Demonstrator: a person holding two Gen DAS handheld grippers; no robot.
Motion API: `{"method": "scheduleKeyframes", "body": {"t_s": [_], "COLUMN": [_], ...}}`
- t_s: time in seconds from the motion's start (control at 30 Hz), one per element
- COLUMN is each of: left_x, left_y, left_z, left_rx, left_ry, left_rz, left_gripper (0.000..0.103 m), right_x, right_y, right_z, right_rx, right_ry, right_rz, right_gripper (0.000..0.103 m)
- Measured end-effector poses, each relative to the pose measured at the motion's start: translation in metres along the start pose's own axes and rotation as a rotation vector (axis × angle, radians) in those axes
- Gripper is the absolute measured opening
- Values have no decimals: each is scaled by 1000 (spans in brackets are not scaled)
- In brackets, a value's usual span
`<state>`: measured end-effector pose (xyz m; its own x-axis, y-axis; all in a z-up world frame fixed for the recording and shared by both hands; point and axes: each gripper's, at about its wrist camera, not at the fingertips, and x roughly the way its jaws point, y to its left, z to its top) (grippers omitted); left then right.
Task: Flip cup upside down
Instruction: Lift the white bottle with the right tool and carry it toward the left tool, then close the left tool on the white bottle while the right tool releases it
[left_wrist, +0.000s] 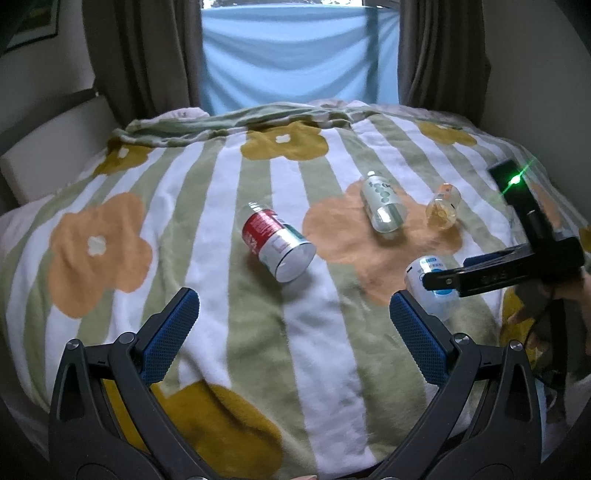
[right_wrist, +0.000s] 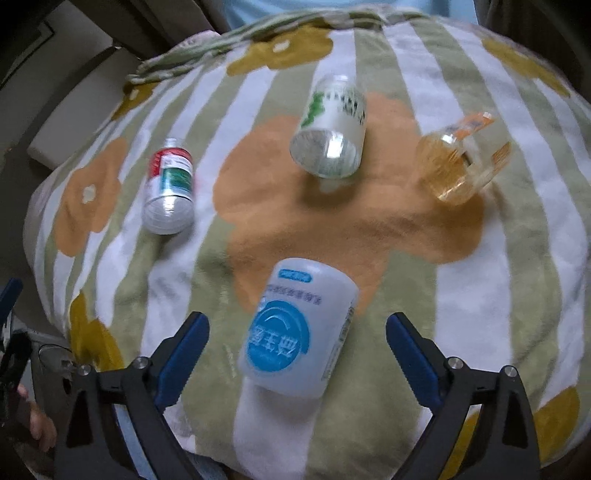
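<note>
Blue-labelled cup stands between the open right claw fingers.

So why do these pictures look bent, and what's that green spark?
Left wrist view: fisheye lens bows the striped floral blanket; the green star is glare from a light on the right gripper's black body. Right wrist view: same bulge, and the white blue-labelled cup looks soft.

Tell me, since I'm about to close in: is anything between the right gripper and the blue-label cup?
Nothing visible. The blue-label cup sits on the blanket right ahead of the open right gripper; the other containers lie farther back.
</note>
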<state>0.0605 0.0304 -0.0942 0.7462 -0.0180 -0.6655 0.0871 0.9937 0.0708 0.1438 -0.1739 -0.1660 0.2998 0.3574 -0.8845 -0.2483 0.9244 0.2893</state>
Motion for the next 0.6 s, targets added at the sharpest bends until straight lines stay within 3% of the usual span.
{"method": "scheduleKeyframes", "body": {"t_s": [0.03,0.13,0.27,0.4,0.5,0.6], "left_x": [0,-2,-7,2,22,50], "left_y": [-2,-8,-19,-41,-63,-90], "left_z": [3,14,41,73,91,97], "left_rx": [0,6,27,72,87,127], "left_ry": [3,3,-1,75,168,256], "left_rz": [-7,-17,-24,-130,-200,-195], "left_gripper": [103,103,103,103,103,103], "right_x": [-6,-31,-82,-139,-184,-214], "right_y": [0,-4,-19,-28,-34,-39], "right_z": [-1,-8,-32,-55,-73,-90], "right_rx": [-2,22,89,109,76,62], "right_ry": [-12,-102,-286,-480,-617,-687], "right_rz": [13,97,267,396,372,234], "right_gripper": [101,102,103,103,103,103]}}
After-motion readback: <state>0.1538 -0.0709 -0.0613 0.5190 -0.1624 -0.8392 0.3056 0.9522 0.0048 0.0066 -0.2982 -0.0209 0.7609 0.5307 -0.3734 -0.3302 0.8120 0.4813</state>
